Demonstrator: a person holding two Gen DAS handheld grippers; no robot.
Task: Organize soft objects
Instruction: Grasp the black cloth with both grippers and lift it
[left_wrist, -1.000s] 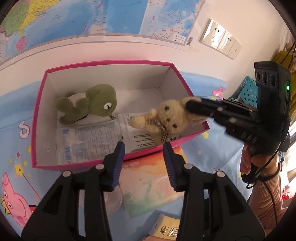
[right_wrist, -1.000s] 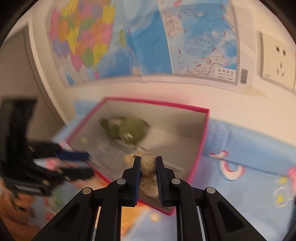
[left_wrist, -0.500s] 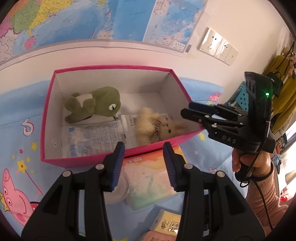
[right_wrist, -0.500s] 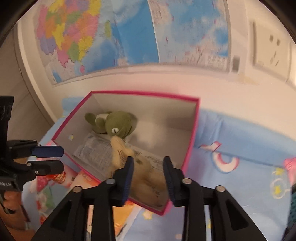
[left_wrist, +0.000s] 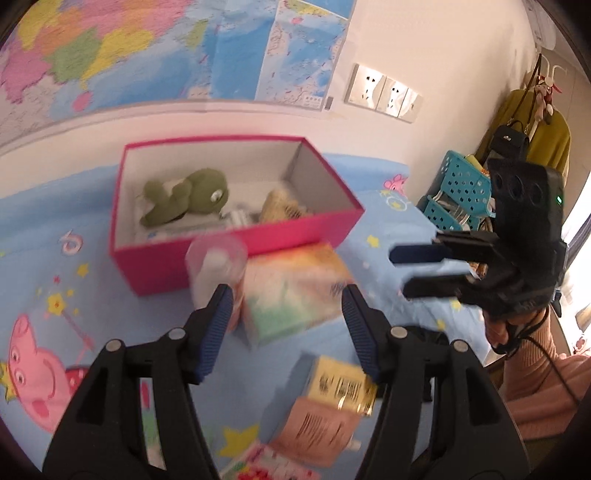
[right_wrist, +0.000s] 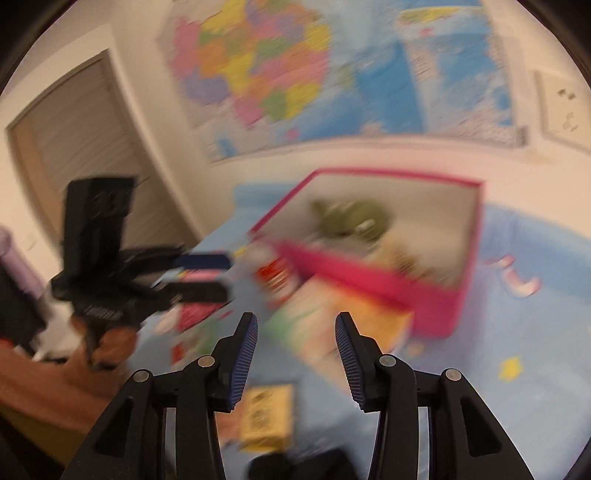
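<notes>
A pink box (left_wrist: 236, 240) (right_wrist: 369, 280) stands on the blue cartoon-print cloth by the wall. Inside lie a green plush frog (left_wrist: 184, 195) (right_wrist: 351, 218) and, to its right, a beige plush bear (left_wrist: 280, 205). My left gripper (left_wrist: 286, 299) hangs in front of the box, jaws opening, nothing between them; a colourful tissue pack (left_wrist: 291, 288) (right_wrist: 332, 321) lies below. My right gripper (right_wrist: 295, 325) (left_wrist: 417, 271) has drawn back to the right of the box, jaws opening and empty. The right wrist view is blurred.
A clear plastic cup (left_wrist: 216, 266) stands against the box front. A yellow packet (left_wrist: 340, 384) (right_wrist: 266, 413) and a pink packet (left_wrist: 317, 428) lie near the front. Teal baskets (left_wrist: 458, 192) and hanging clothes stand at the right. Maps cover the wall.
The right gripper let go of the beige bear, which now lies in the box, and pulled back to the right. The left gripper drew back from the box and its jaws widened.
</notes>
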